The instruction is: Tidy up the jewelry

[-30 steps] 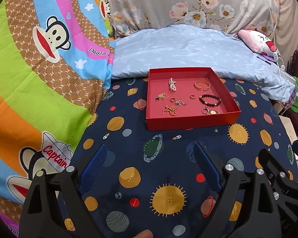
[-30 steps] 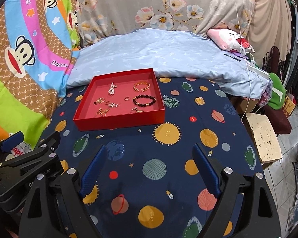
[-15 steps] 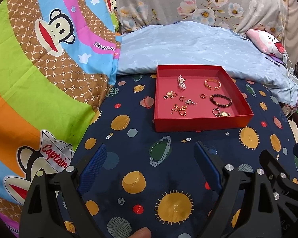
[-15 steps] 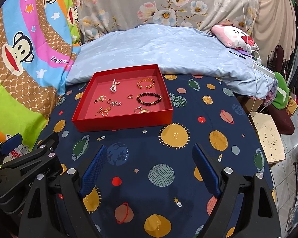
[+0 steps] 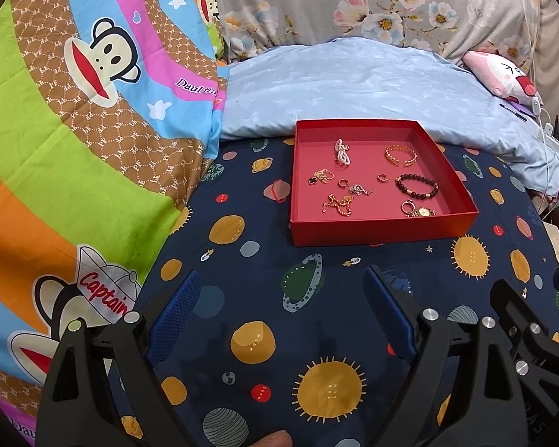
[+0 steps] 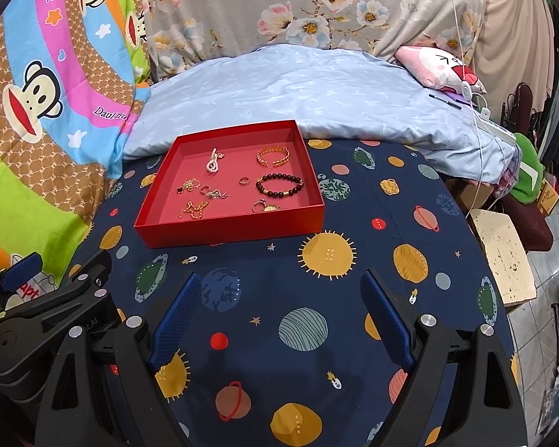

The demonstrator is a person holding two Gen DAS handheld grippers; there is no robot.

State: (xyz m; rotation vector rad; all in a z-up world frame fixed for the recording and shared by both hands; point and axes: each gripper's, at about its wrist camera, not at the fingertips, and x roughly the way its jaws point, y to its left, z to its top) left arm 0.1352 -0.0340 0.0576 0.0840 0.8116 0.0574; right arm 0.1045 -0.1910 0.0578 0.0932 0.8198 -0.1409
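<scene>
Both grippers, left [image 5: 279, 313] and right [image 6: 279, 313], hung with jaws apart. Ahead of the jaws, a red tray [image 5: 376, 229] held a beaded bracelet [image 5: 416, 185], gold bangle [image 5: 400, 155] and small chains [image 5: 338, 204].

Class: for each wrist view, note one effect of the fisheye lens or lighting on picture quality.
Left wrist view: dark vignette fills the corners, and the red tray sits sharp and evenly lit. Right wrist view: the blue pillow bows with barrel distortion, and soft shadows fall under the open right gripper.

1 red tray [image 5: 372, 229] holds 2 bracelets [image 5: 400, 155], 2 small rings [image 5: 382, 177], 1 pearl strand [image 5: 341, 152] and 1 watch [image 5: 423, 211].
</scene>
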